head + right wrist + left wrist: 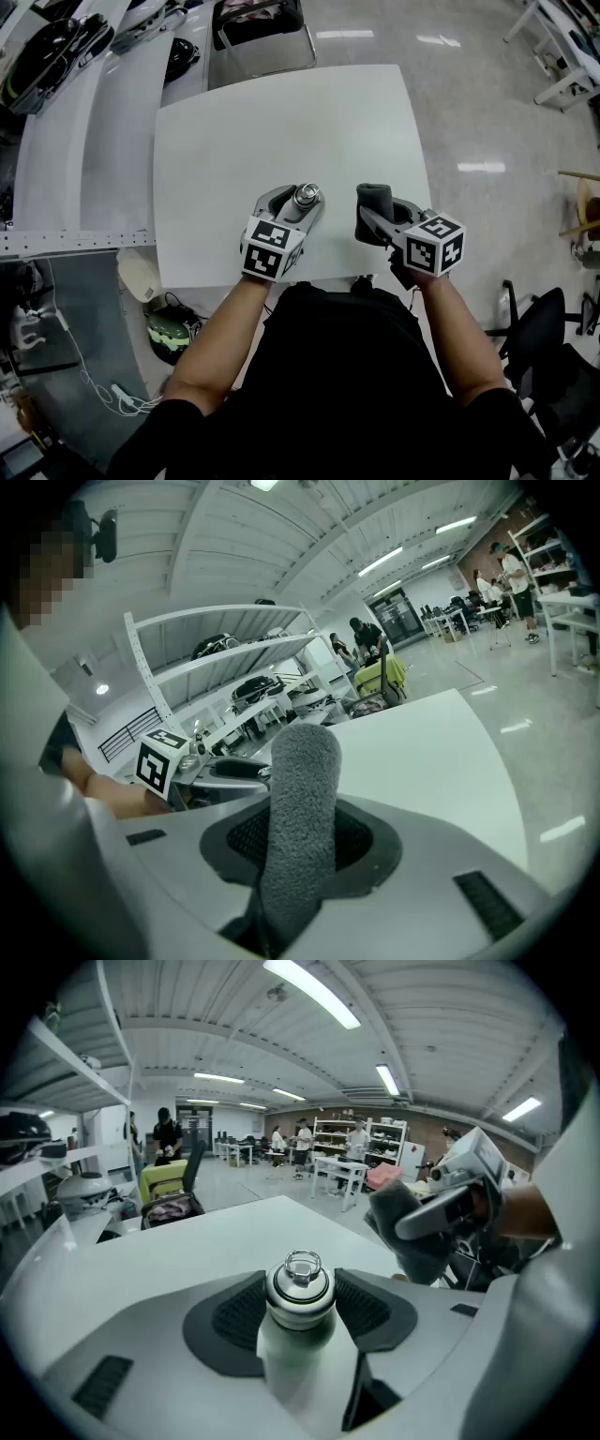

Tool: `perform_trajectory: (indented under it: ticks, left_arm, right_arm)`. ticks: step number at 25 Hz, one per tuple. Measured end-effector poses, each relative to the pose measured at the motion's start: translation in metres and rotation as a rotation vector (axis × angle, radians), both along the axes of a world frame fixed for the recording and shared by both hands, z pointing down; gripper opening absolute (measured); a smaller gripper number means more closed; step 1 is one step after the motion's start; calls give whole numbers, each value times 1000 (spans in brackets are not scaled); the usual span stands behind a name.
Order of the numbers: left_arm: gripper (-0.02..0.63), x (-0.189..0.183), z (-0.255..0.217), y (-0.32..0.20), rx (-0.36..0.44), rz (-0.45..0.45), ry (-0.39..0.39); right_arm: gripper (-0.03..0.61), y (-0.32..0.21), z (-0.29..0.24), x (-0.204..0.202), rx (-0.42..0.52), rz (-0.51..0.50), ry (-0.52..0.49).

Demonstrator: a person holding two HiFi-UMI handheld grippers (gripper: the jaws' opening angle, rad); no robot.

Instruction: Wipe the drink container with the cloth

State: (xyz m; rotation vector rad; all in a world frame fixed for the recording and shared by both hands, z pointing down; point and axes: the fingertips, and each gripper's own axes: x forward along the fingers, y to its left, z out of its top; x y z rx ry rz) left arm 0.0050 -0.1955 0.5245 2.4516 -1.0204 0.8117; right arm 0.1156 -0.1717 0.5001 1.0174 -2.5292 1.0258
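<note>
A pale drink bottle with a steel ring cap (306,197) (298,1309) stands upright between the jaws of my left gripper (298,202) (300,1305), which is shut on it just above the near edge of the white table (244,131). A rolled grey cloth (375,208) (298,827) sticks up from my right gripper (379,217) (302,841), which is shut on it. The cloth hangs a little to the right of the bottle, apart from it. In the left gripper view the cloth (412,1232) shows at the right.
A long white shelf bench (66,159) runs along the table's left side. A dark chair (262,33) stands at the far edge. Black office chairs (548,337) are at my right, and cables and a helmet (169,333) lie on the floor at the left.
</note>
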Motion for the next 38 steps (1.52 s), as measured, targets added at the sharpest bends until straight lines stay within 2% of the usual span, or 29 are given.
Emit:
perform_trajectory:
  ticks: [4,6,17,21,25,33,38]
  left_arm:
    - [241,-10,1,-15,-45,-150,53]
    - [241,-10,2,-17,-55,-175,62]
    - [241,5,6,0,3,-38,-28]
    - [242,8,-4,-1,42,-15,-6]
    - [242,5,1,6,13,-3,1]
    - [244,-4,-9,14,27,-4,16]
    - [244,-12,-16,18,22,-17,57]
  right_arm:
    - [110,1,-1,-1,1,-8,3]
    - [110,2,0,-2,1,-14,6]
    - [110,4,4,-2,-4,-12,3]
    - [110,6,2,-4,0,-16,4]
    - [110,7,-2,-6,8,-18,3]
    - [110,11,-10,-16,23,-24,-4]
    - [110,15,-15,-28,39,-39,6]
